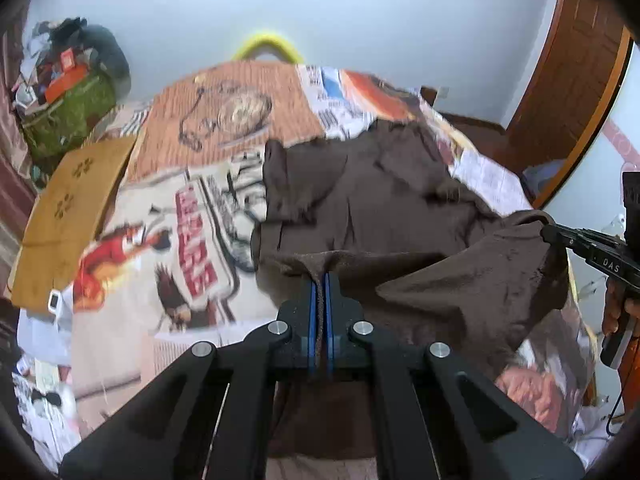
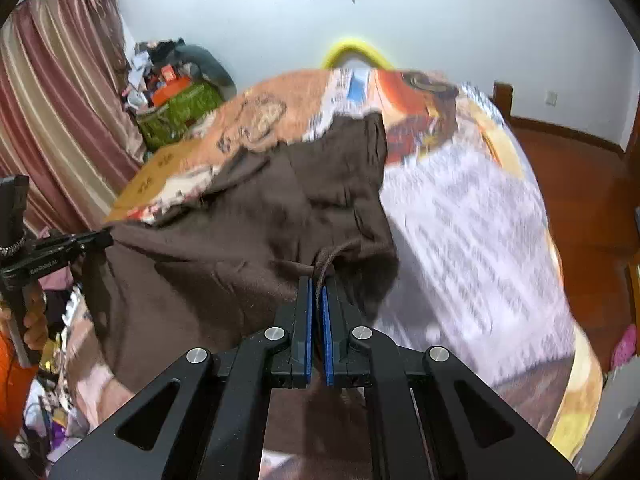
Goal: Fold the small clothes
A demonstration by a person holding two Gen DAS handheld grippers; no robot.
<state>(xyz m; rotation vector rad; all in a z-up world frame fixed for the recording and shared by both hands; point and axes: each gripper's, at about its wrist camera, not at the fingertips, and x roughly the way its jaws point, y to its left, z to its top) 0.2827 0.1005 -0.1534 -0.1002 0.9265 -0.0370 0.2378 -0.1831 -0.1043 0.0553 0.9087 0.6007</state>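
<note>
A dark brown garment [image 1: 384,200] lies on a table covered with printed newspaper [image 1: 168,220], its near edge lifted off the surface. My left gripper [image 1: 322,276] is shut on a pinch of that near edge, the cloth squeezed between the blue pads. My right gripper [image 1: 546,232] shows at the right of the left wrist view, clamped on the other near corner. In the right wrist view the right gripper [image 2: 318,278] is shut on a fold of the brown garment [image 2: 280,208], and the left gripper [image 2: 106,238] holds the far left corner. The cloth sags between them.
A yellow-brown cardboard sheet [image 1: 68,216] lies at the table's left side. Behind it stand a green bag and clutter [image 1: 68,108]. A yellow hoop [image 1: 266,46] rises behind the table. Pink curtains [image 2: 52,120] hang left; a wooden door [image 1: 576,80] is right.
</note>
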